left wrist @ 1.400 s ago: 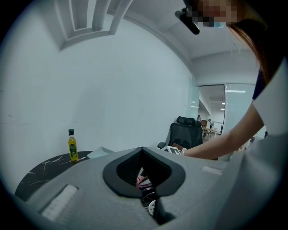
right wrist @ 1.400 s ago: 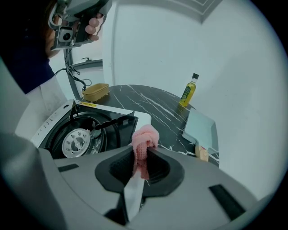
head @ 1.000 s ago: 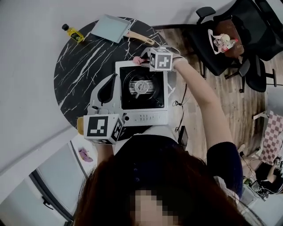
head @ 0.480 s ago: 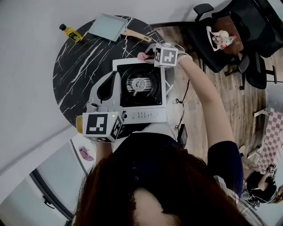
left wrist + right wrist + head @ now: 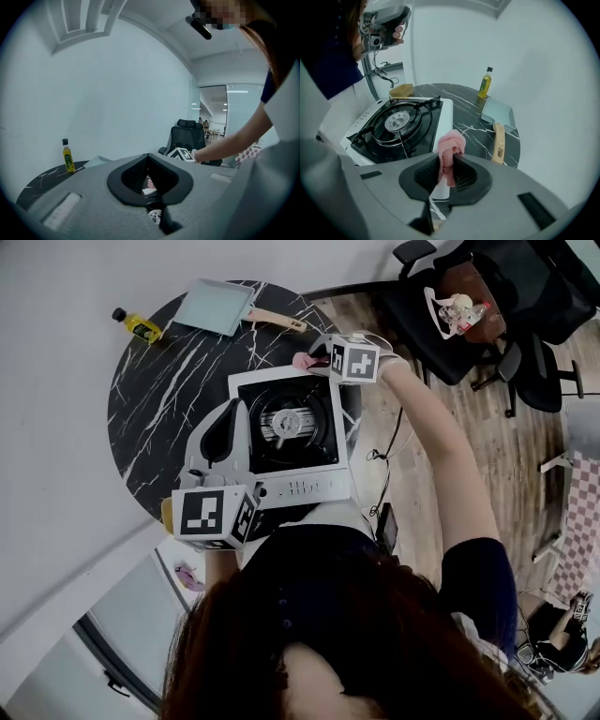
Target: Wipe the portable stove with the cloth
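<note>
The portable stove (image 5: 295, 486), white with a black burner top, sits on the round black marble table (image 5: 169, 399). My right gripper (image 5: 314, 362) is at the stove's far edge near the right corner, shut on a bunched pink cloth (image 5: 304, 360). In the right gripper view the cloth (image 5: 451, 146) sticks up between the jaws of the right gripper (image 5: 449, 158), above the stove's (image 5: 401, 124) white corner. My left gripper (image 5: 242, 404) lies along the stove's left side; its jaws meet at the tips with nothing held. In the left gripper view, the left gripper (image 5: 148, 155) is likewise shut.
A yellow oil bottle (image 5: 138, 327) and a pale blue square pan (image 5: 214, 306) with a wooden handle lie at the table's far side. A tan object (image 5: 401, 90) sits by the stove's near left. Black office chairs (image 5: 469, 315) stand on the wooden floor to the right.
The right gripper with the cloth has shifted slightly toward the stove's far right corner. The left gripper has hardly moved.
</note>
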### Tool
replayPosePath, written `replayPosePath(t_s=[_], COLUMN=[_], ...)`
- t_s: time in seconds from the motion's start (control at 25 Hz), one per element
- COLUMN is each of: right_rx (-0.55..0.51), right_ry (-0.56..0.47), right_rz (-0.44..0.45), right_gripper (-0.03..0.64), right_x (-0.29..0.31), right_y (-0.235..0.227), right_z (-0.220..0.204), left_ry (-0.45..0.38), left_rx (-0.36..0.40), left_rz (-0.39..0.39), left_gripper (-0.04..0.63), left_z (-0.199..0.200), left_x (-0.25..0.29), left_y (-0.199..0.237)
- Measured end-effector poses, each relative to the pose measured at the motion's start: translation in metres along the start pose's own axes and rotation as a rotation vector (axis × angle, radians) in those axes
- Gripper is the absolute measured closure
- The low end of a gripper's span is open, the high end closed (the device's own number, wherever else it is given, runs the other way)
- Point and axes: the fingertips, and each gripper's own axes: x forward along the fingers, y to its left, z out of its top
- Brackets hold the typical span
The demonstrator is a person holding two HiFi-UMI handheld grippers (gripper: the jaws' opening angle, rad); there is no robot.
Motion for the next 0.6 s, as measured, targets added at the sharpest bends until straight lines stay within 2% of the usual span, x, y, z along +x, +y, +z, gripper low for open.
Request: replayPosePath(t_s=[0.36, 0.6], right_rx=[0.164, 0.215], right_ry=[-0.098, -0.111], right_rz=[-0.117, -0.184], right_gripper=[0.560, 0.559], right_x=[-0.013, -0.022], right_y=[0.002, 0.003], right_z=[-0.021, -0.034], left_ry=[0.001, -0.001], left_rx=[0.004, 0.010], left_rz=[-0.022, -0.038], left_gripper=[0.584, 0.586], left_z=[0.003, 0.004], left_x=[0.003, 0.003], left_y=[-0.007, -0.013])
